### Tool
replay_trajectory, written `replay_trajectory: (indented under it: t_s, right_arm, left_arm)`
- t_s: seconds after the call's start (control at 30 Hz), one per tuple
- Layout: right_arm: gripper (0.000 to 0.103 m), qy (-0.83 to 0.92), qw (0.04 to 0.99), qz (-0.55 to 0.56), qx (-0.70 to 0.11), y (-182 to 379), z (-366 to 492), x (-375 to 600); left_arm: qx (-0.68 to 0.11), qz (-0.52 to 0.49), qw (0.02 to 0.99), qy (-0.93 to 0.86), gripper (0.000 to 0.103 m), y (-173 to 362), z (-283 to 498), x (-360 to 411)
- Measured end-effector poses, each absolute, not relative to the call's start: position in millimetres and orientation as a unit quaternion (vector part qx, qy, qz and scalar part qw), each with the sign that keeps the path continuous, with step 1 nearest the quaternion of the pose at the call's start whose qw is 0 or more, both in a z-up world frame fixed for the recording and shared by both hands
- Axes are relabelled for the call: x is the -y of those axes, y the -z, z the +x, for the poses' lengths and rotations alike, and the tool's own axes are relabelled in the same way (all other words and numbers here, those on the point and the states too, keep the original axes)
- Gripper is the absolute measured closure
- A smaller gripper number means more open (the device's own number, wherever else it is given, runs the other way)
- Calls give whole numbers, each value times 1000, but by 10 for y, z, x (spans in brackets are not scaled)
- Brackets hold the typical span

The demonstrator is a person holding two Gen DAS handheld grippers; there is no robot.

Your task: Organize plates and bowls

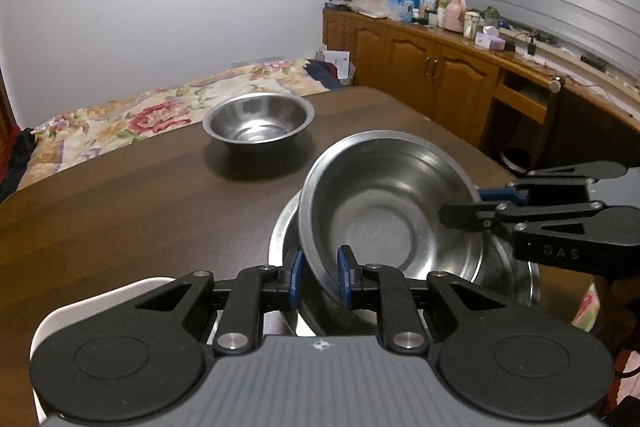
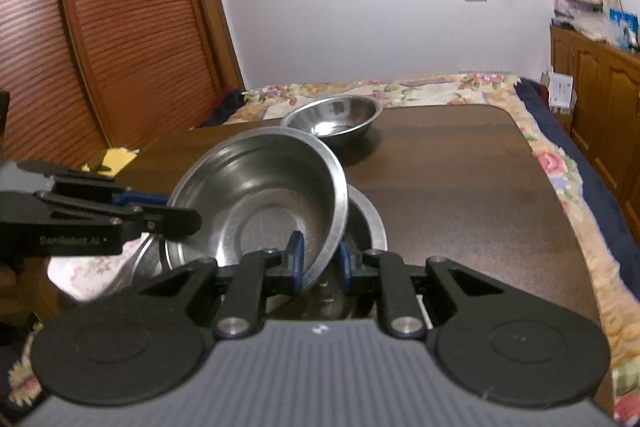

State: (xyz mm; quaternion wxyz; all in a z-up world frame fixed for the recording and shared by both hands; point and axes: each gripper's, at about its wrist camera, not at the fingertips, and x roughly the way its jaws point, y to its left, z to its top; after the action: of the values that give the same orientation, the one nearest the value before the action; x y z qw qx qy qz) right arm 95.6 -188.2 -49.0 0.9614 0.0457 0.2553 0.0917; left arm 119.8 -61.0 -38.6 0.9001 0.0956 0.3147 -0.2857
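Note:
A steel bowl (image 1: 384, 211) is held tilted above a second steel dish (image 1: 280, 231) on the dark wooden table (image 1: 120, 207). My left gripper (image 1: 319, 277) is shut on the bowl's near rim. My right gripper (image 1: 472, 205) is shut on the opposite rim. In the right wrist view the held bowl (image 2: 256, 195) is pinched by my right gripper (image 2: 322, 261), the left gripper (image 2: 176, 207) grips its far-left rim, and the lower dish (image 2: 372, 223) shows beneath. Another steel bowl (image 1: 258, 121) stands alone farther back; it also shows in the right wrist view (image 2: 334, 121).
A bed with a floral cover (image 1: 132, 115) lies beyond the table. Wooden cabinets (image 1: 420, 67) with clutter line the right wall. A white chair back (image 1: 52, 323) is near the left gripper. A wooden louvred door (image 2: 100, 27) stands to the left.

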Motion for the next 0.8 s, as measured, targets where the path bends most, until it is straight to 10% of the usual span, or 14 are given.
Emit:
replay_trajectory:
  t_s: [0.8]
  right_arm:
    - [90,-101,953,-65,-279,423,1034,1716]
  left_arm:
    - [-302,76,907,284,83,324,1215,526]
